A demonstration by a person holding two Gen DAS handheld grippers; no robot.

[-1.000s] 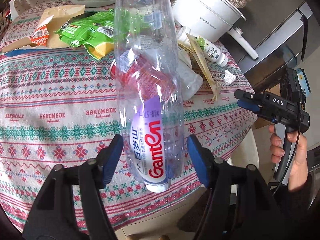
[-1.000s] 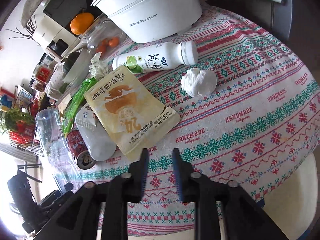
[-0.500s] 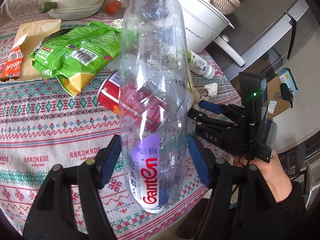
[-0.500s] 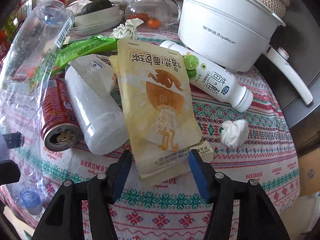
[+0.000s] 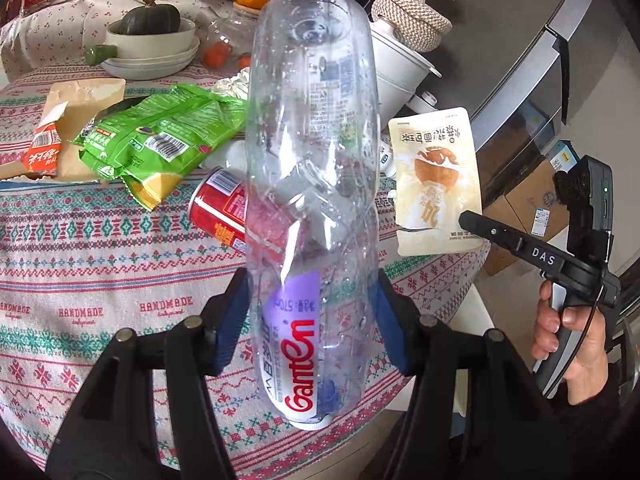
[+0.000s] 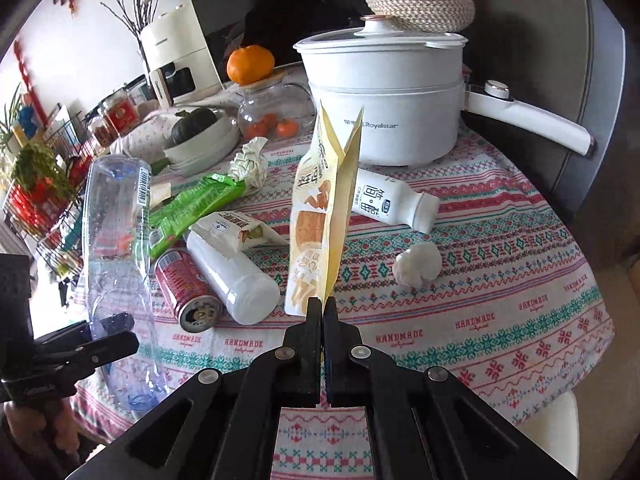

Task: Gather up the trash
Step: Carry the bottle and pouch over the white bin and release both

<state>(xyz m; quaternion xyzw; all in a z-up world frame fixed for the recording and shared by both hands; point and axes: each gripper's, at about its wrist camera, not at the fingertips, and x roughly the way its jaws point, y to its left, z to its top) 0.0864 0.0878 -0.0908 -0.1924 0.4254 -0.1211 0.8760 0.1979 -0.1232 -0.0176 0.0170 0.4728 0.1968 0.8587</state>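
The right gripper (image 6: 322, 307) has just closed on the yellow pouch (image 6: 325, 216) – now lifted above the tablecloth (image 6: 500, 280); before, it lay there. The left gripper (image 5: 312, 320) clamps the clear bottle (image 5: 312, 184), half open.

Empty clear Ganten water bottle (image 5: 312, 184), cap down, held upright above the table. Flat yellow snack pouch (image 6: 326, 216) lifted off the cloth, hanging edge-on, pinched at its bottom edge.

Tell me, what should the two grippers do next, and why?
Probably carry both pieces away to a bin, which is not in view. The right gripper is shut on the yellow pouch, already lifted off the tablecloth, and the left gripper is clamped on the clear bottle, so neither can pick up more.
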